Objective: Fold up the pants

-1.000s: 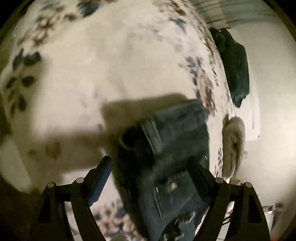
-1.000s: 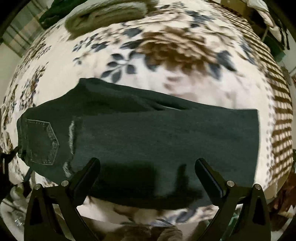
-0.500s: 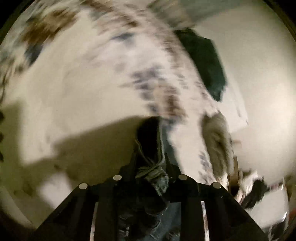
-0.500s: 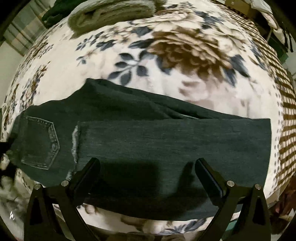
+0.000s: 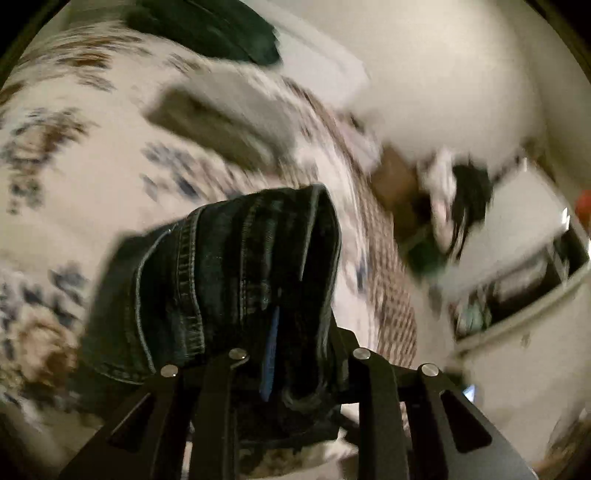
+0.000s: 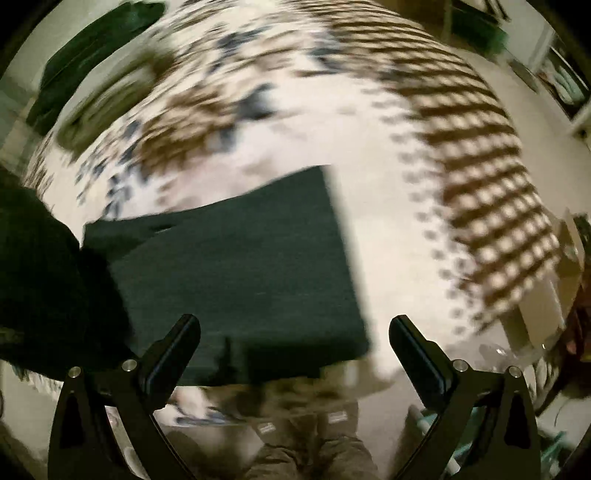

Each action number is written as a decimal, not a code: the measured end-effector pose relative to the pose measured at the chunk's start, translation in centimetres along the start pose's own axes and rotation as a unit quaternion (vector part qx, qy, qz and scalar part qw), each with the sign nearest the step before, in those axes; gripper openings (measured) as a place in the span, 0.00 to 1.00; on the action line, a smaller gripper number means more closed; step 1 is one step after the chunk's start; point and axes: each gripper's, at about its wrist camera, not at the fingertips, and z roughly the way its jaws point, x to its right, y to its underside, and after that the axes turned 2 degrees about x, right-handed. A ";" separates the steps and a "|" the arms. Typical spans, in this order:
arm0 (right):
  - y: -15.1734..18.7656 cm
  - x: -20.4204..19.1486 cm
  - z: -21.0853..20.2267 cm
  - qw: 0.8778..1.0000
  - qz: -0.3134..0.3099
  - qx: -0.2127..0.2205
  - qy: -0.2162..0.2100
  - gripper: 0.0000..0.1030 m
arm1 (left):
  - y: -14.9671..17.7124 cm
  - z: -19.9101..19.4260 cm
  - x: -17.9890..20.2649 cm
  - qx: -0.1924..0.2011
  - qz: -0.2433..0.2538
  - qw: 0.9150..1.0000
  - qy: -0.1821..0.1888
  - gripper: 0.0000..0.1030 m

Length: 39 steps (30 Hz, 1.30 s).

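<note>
Two grippers work over a bed covered by a floral blanket in white, brown and blue. The left gripper is clenched on a bunched part of the dark denim pants, whose stitched seams and folds rise in front of its camera and block much of the blanket behind. The right gripper is released, its jaws spread wide with nothing between them, hovering above the flat pant leg that lies across the blanket; the hem end sits between the fingers in that view. At the left edge of the right view a dark mass of cloth hangs in front of the leg. Farther up the bed lie a folded grey-beige cloth and a dark green garment. Both views are blurred, so clutter beside the bed cannot be made out.
</note>
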 end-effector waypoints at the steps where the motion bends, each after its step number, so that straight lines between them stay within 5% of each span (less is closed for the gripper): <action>1: -0.4 1.6 -0.3 1.000 0.011 0.001 0.001 1.00 | 0.9 2.1 0.7 -0.029 0.008 1.000 0.002 0.13; 6: -2.3 5.1 -1.2 0.999 0.039 0.009 -0.031 1.00 | 3.5 6.7 3.0 -0.124 0.040 0.991 -0.027 0.20; 10: -3.8 4.6 -0.9 0.992 0.054 -0.005 -0.114 1.00 | 3.9 3.2 3.1 -0.115 0.051 0.990 -0.061 0.76; 12: -4.4 2.9 0.1 0.985 0.044 -0.025 -0.166 1.00 | 3.5 1.6 1.4 -0.104 0.052 0.988 -0.104 0.77; 16: -5.2 -1.7 3.4 0.968 0.012 -0.077 -0.238 1.00 | 2.9 0.1 -3.9 -0.098 0.050 0.969 -0.223 0.80; 20: -5.4 -5.8 7.6 0.966 -0.026 -0.119 -0.230 1.00 | 2.1 0.3 -8.8 -0.109 0.037 0.946 -0.304 0.79; 26: -5.0 -7.8 10.6 0.972 -0.034 -0.122 -0.197 1.00 | 1.3 0.9 -10.9 -0.114 0.052 0.930 -0.347 0.79; 28: -4.8 -7.5 10.2 0.972 -0.022 -0.109 -0.205 0.86 | 1.1 1.0 -10.6 -0.112 0.062 0.927 -0.351 0.80; 30: -4.7 -7.2 9.7 0.976 -0.020 -0.092 -0.194 0.40 | 0.8 1.3 -10.3 -0.110 0.069 0.925 -0.357 0.79; 31: -4.7 -7.3 9.6 0.975 -0.022 -0.090 -0.202 0.30 | 0.7 1.5 -10.2 -0.110 0.070 0.925 -0.356 0.80; 33: -4.3 -7.9 8.8 0.976 -0.039 -0.075 -0.202 0.18 | 0.5 1.8 -9.9 -0.110 0.070 0.926 -0.355 0.80; 39: -4.4 -7.7 5.6 0.976 -0.051 -0.048 -0.206 0.15 | 0.3 2.6 -8.3 -0.110 0.083 0.925 -0.353 0.80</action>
